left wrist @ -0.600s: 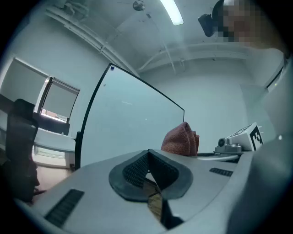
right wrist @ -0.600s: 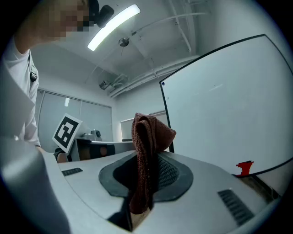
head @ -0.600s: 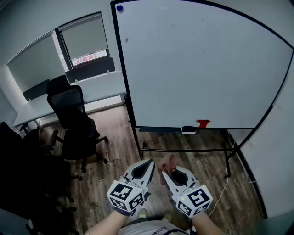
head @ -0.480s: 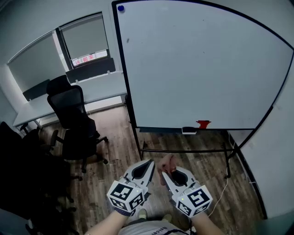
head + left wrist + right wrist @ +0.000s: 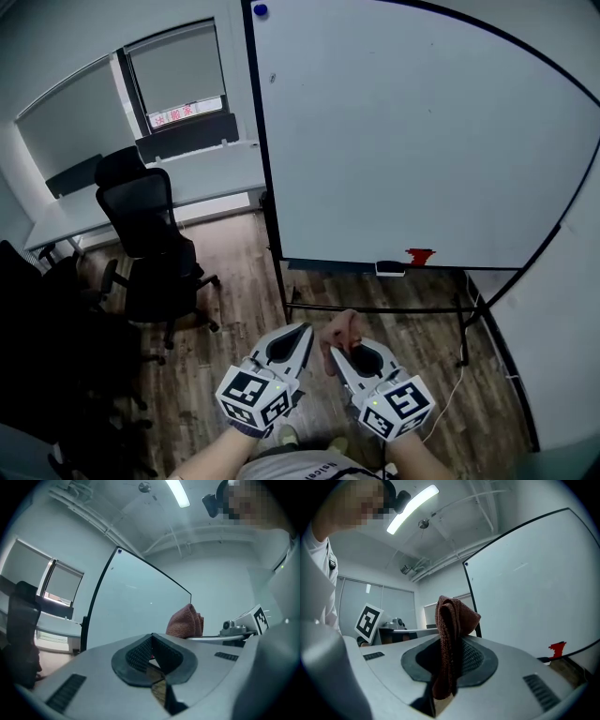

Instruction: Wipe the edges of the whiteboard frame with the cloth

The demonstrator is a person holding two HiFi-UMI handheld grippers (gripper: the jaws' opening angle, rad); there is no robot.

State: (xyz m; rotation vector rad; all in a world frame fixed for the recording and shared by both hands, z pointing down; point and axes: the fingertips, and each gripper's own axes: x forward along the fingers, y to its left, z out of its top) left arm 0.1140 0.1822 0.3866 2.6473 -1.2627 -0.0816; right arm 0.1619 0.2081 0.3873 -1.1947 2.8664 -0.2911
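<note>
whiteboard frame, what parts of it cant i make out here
Whiteboard frame, head view: its top and far right run past the picture's edges.
Left gripper view: the left gripper's body hides the bottom edge.
Right gripper view: the cloth overlaps the left upright.
Dirt on it: too small everywhere.

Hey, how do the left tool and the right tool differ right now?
The left tool's jaws are shut on nothing; the right tool's jaws are shut on the reddish-brown cloth, which sticks up folded above them. In the head view, the left tool's tip reaches a little nearer the whiteboard frame than the right tool's. Shared: both are held low, side by side, short of that frame.
</note>
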